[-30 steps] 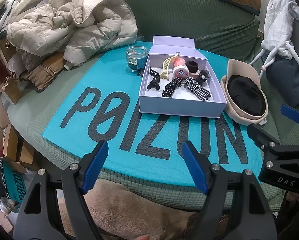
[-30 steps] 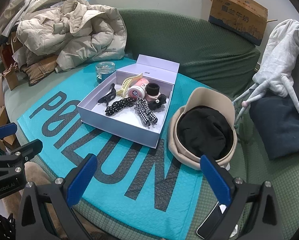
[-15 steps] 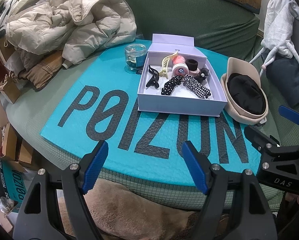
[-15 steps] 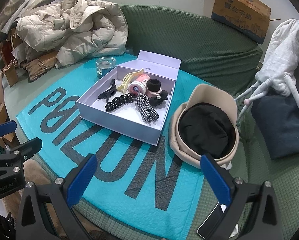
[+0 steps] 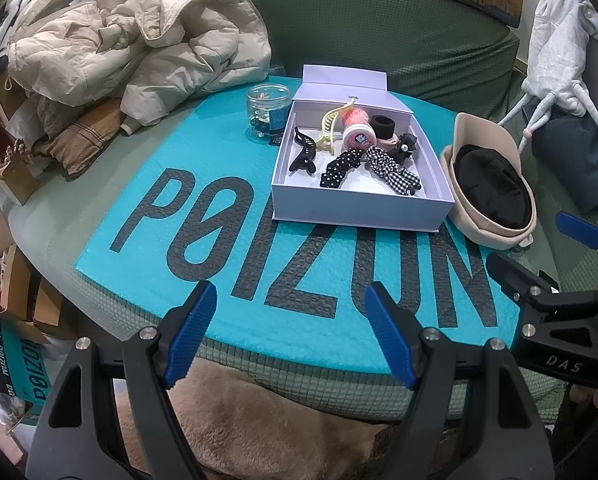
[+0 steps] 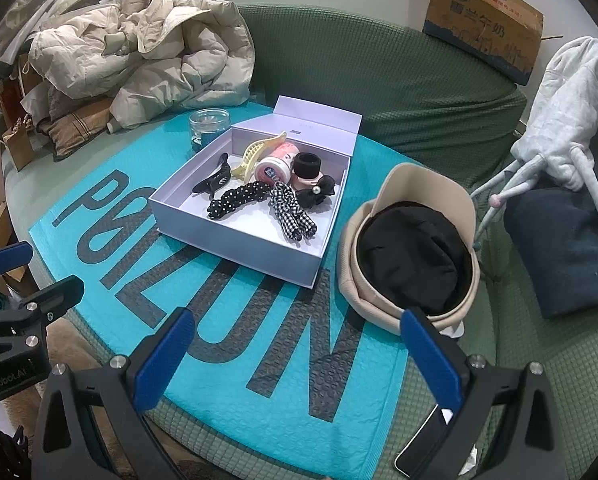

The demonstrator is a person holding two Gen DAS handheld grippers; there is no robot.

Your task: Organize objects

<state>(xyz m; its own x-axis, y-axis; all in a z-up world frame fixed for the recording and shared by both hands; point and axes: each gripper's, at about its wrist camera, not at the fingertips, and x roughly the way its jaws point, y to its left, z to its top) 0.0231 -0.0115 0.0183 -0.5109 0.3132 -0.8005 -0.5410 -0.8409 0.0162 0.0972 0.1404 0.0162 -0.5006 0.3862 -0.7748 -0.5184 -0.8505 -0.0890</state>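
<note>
A: Lilac card was chosen for the box (image 5: 359, 204), set lid-up on the teal mat (image 5: 227, 264) so the clips (image 5: 304, 155) and scrunchies (image 6: 239, 199) are kept together inside.

B: And the tools?

A: The left tool (image 5: 289, 336) and right tool (image 6: 297, 354) are held spread wide, nothing gripped, short of the box; the jar (image 5: 267, 110) is left beside it, probably to be sorted.

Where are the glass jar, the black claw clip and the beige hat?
glass jar (image 5: 267, 109), left wrist view, on its clear side wall.
black claw clip (image 5: 304, 155), left wrist view, on its middle.
beige hat (image 6: 423, 188), right wrist view, on its upturned brim.
</note>
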